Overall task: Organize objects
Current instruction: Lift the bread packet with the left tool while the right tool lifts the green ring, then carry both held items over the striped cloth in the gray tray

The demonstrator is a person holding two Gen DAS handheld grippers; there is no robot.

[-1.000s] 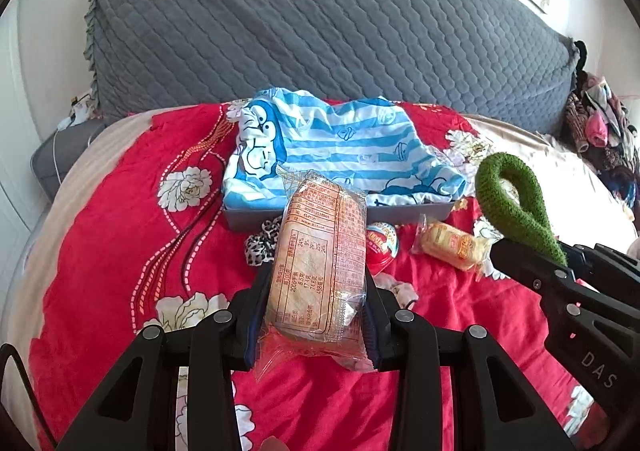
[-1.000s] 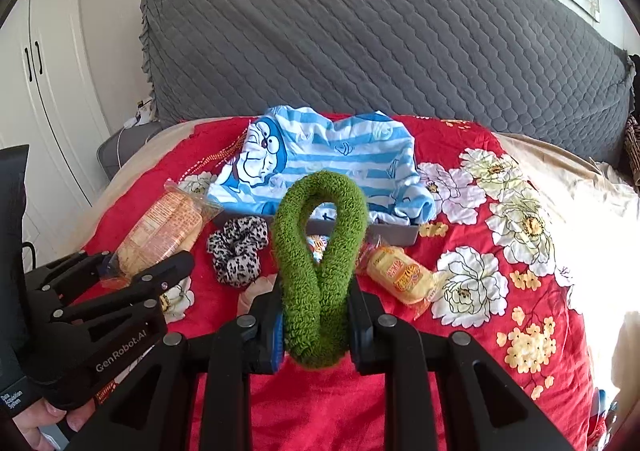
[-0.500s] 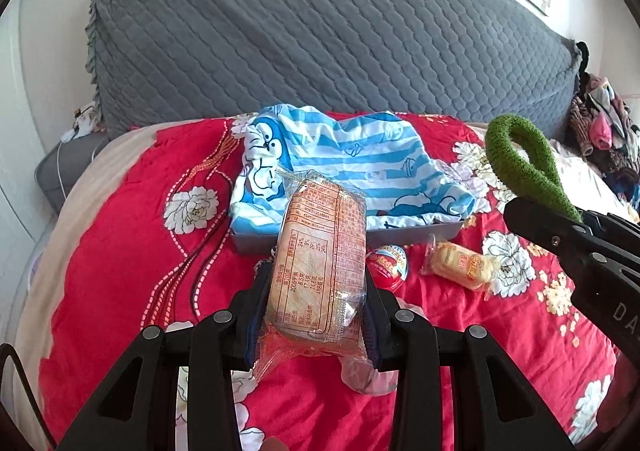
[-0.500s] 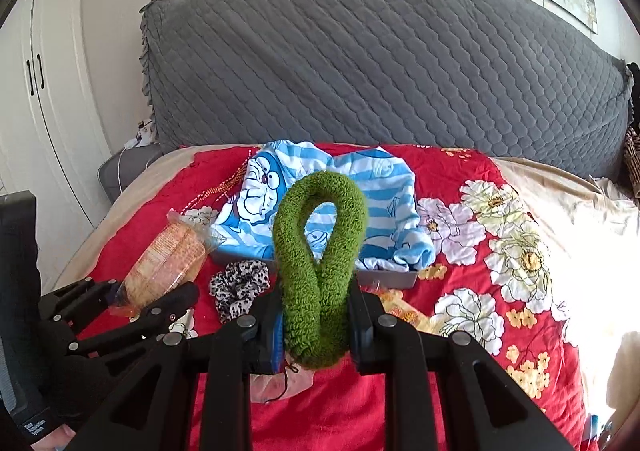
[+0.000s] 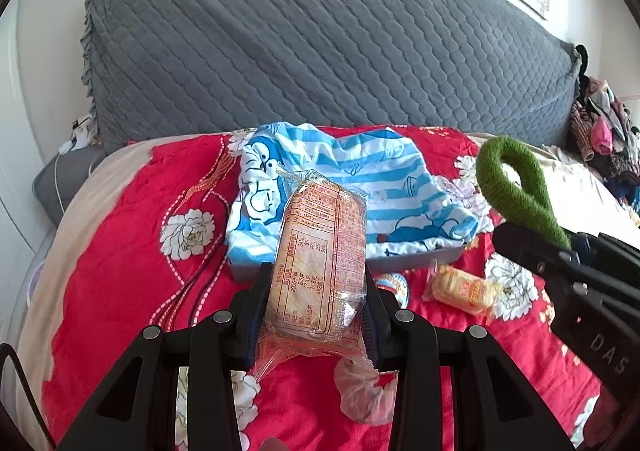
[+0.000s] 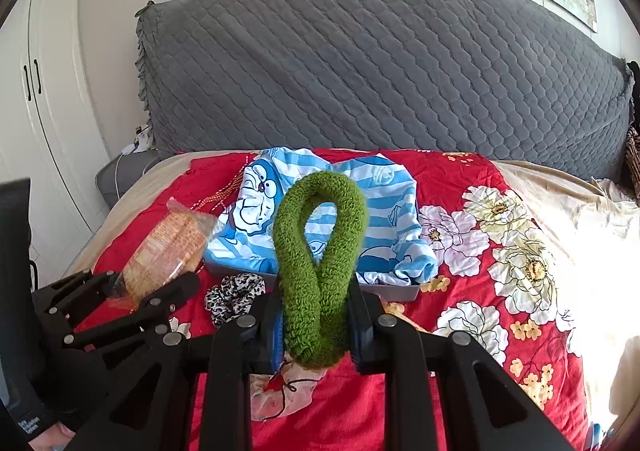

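My left gripper (image 5: 316,291) is shut on a clear-wrapped biscuit packet (image 5: 320,255) and holds it above the red bedspread; the packet also shows in the right wrist view (image 6: 168,247). My right gripper (image 6: 316,315) is shut on a green fuzzy hair band (image 6: 320,263), which stands up as a loop; it also shows in the left wrist view (image 5: 516,187). A grey tray (image 6: 396,291) lies ahead of both grippers, covered by a blue-striped cartoon garment (image 5: 352,187).
On the red floral bedspread (image 5: 120,235) lie a leopard scrunchie (image 6: 234,295), a yellow wrapped snack (image 5: 464,287), a small round red-and-white item (image 5: 394,285) and a pale scrunchie (image 5: 364,391). A grey quilted headboard (image 6: 360,63) stands behind. Clothes pile (image 5: 600,135) at far right.
Both grippers have risen and drawn back with their loads still held. The tray and garment now sit lower and farther in both views.
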